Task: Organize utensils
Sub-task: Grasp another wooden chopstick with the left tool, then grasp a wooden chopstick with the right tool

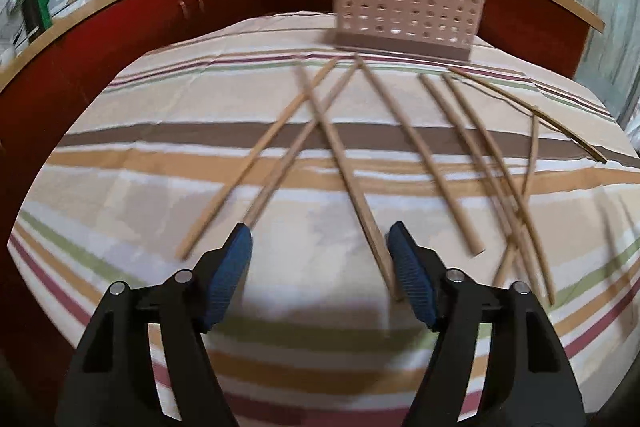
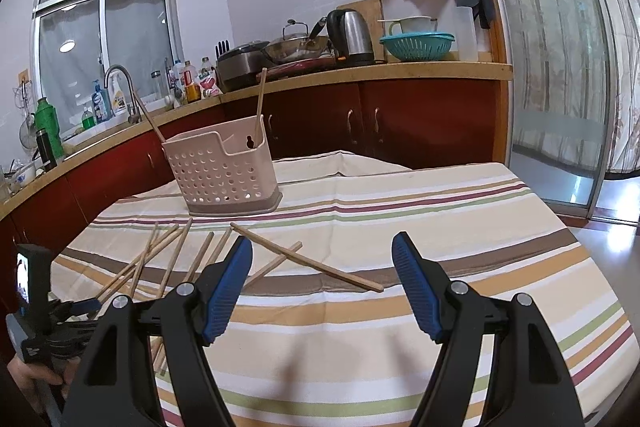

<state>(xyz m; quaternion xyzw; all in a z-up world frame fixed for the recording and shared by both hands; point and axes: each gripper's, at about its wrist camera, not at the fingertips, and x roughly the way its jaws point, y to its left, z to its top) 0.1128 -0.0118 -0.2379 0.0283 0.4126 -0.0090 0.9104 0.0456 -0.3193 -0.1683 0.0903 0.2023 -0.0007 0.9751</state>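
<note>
Left wrist view: left tongs [image 1: 320, 241] gape wide, one chopstick [image 1: 344, 167] just inside their right pad.

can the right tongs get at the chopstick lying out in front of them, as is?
Probably yes. The right tongs stand open and empty, the chopstick lies alone on the striped cloth just beyond the tips, and nothing sits between.

Even, soft indoor light falls from above, with a ceiling lamp mirrored in the window [image 2: 102, 39]. Faint shadows lie on the striped cloth [image 2: 400, 227]. The left wrist view is motion-blurred; the right is sharp. Fisheye bending and dark corners mark both.
</note>
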